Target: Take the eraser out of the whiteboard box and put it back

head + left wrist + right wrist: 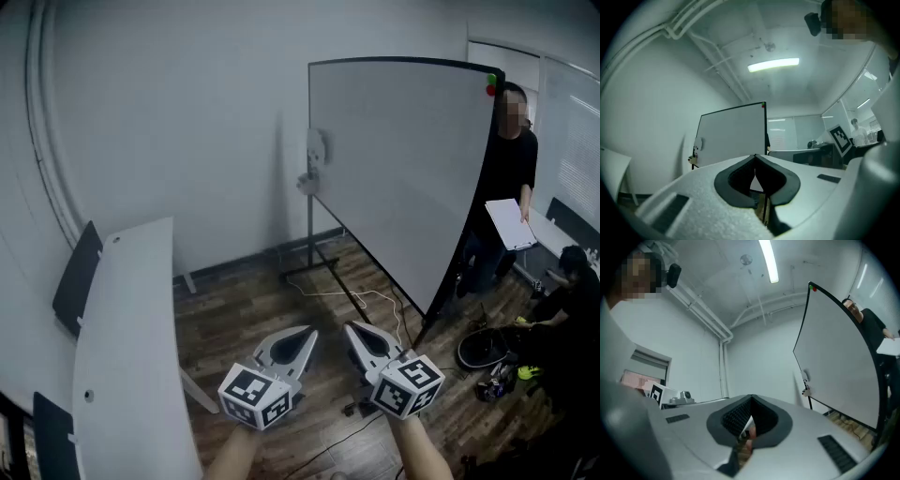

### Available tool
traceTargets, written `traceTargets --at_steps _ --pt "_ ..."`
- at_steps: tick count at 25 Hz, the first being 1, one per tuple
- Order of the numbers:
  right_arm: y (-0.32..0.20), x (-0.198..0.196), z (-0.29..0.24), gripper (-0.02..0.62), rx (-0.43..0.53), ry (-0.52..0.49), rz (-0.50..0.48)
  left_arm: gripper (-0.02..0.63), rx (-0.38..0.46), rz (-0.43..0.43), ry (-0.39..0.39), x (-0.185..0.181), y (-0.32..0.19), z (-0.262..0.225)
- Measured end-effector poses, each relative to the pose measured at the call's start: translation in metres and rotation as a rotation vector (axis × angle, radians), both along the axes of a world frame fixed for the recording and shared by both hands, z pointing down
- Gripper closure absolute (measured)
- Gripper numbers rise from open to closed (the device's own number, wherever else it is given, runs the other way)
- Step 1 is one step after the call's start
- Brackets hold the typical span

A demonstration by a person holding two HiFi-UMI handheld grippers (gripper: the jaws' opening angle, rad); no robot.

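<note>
A large whiteboard (403, 169) stands on a floor stand ahead of me. On its left edge hangs a small white box (317, 148) with a smaller fitting (307, 184) under it; I cannot make out the eraser. That box also shows in the left gripper view (697, 145) and the right gripper view (805, 376). My left gripper (306, 334) and right gripper (352, 328) are held side by side low in the head view, well short of the board. Both are shut and hold nothing, with jaw tips meeting in the left (755, 156) and right (751, 397) gripper views.
A long white table (131, 347) runs along the left wall. A person in black (506, 178) stands behind the board's right edge holding a white sheet. Another person (572, 309) crouches at the right among gear. Cables (366, 300) lie on the wood floor by the stand.
</note>
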State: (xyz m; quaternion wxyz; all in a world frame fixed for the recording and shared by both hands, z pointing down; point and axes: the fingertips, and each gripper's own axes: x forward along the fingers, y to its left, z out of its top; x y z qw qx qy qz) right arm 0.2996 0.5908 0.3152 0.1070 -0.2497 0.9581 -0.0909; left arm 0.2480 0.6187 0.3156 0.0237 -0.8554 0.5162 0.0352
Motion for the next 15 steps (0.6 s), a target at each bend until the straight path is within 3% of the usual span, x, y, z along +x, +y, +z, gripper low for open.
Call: traceTargets --at_steps 8,15 --pt "0.02 -0.026 0.012 0.592 -0.034 -0.005 0.006 0.601 -0.019 -0.008 0.032 -0.033 0.024 0.012" --pt "0.034 -0.023 0.01 0.592 -0.021 -0.015 0.008 0.601 -0.011 0.014 0.039 -0.03 0.03 0.014"
